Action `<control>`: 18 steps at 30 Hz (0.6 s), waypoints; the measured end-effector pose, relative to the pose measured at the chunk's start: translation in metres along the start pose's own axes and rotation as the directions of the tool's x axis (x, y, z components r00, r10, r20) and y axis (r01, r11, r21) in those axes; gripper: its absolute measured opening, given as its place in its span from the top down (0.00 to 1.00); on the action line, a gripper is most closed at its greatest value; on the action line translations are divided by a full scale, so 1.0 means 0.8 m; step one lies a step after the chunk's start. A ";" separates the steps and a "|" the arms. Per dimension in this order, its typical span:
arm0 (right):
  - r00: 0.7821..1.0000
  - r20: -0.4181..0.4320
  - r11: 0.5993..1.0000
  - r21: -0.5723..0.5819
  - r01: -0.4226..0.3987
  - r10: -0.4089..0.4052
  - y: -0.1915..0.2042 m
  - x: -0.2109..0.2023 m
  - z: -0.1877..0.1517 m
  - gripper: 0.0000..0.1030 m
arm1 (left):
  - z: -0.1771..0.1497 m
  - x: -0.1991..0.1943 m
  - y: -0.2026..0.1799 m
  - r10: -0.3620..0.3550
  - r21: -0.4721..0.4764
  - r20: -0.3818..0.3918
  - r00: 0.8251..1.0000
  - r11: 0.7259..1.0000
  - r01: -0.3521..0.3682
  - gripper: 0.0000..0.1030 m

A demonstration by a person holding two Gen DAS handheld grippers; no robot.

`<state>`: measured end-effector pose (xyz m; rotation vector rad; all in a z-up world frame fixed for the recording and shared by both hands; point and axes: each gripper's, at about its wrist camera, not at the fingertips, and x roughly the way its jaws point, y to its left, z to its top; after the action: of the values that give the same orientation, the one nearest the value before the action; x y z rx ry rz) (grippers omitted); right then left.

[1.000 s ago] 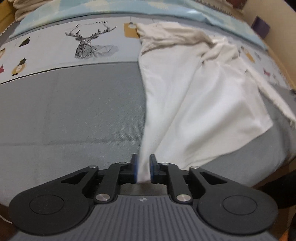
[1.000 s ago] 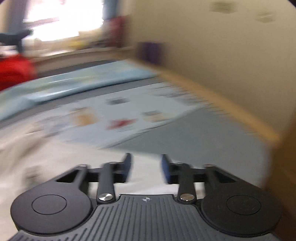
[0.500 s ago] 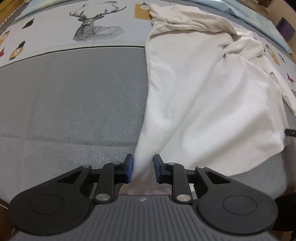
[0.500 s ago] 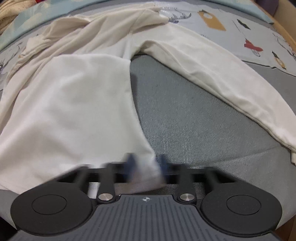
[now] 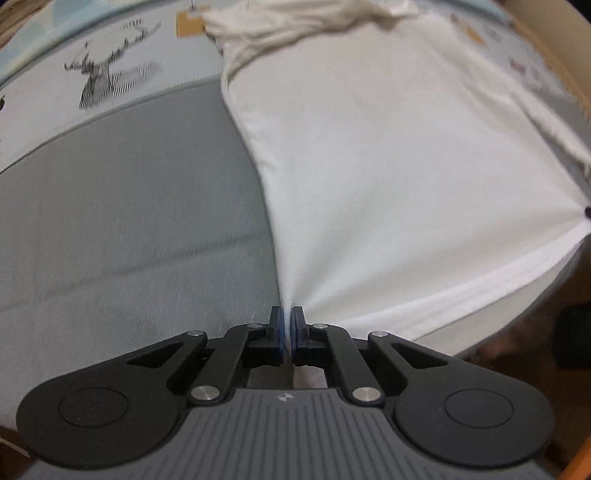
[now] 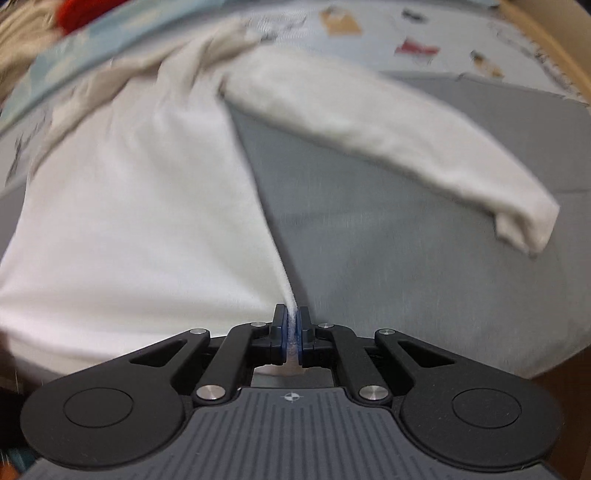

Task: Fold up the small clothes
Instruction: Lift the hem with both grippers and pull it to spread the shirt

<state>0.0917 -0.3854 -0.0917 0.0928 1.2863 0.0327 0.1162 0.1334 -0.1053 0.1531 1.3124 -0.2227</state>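
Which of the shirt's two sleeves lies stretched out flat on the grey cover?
The sleeve in the right wrist view, running out to its cuff. The other sleeve is bunched up near the deer print.

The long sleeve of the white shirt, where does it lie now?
In the right wrist view the sleeve lies spread on the grey bed cover, running from upper centre to its cuff at the right, away from the right gripper.

The shirt [image 5: 388,166] is plain white, shading to cream at its bunched top. The bed cover [image 5: 129,221] under it is grey, with a pale band printed with a black line-drawn stag [image 5: 107,77], a tan tag and small red figures. Both grippers are black with blue pads.
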 end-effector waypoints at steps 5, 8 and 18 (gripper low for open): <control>0.997 -0.053 0.987 -0.152 0.043 -0.052 0.026 0.015 -0.012 0.95 | -0.007 -0.005 0.000 0.036 0.031 -0.019 0.999 0.999 -0.035 0.99; 0.998 -0.049 0.989 -0.141 0.037 -0.044 0.033 0.014 -0.007 0.86 | -0.005 -0.020 -0.002 -0.013 0.023 0.038 0.999 1.000 0.012 0.84; 0.987 -0.094 0.977 -0.184 0.108 -0.127 0.041 0.035 -0.007 0.71 | 0.006 0.014 -0.041 0.059 0.105 -0.080 0.995 0.993 -0.051 0.96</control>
<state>0.0953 -0.3505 -0.1173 -0.1414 1.3868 0.0520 0.1153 0.1000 -0.1147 0.2884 1.3776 -0.2392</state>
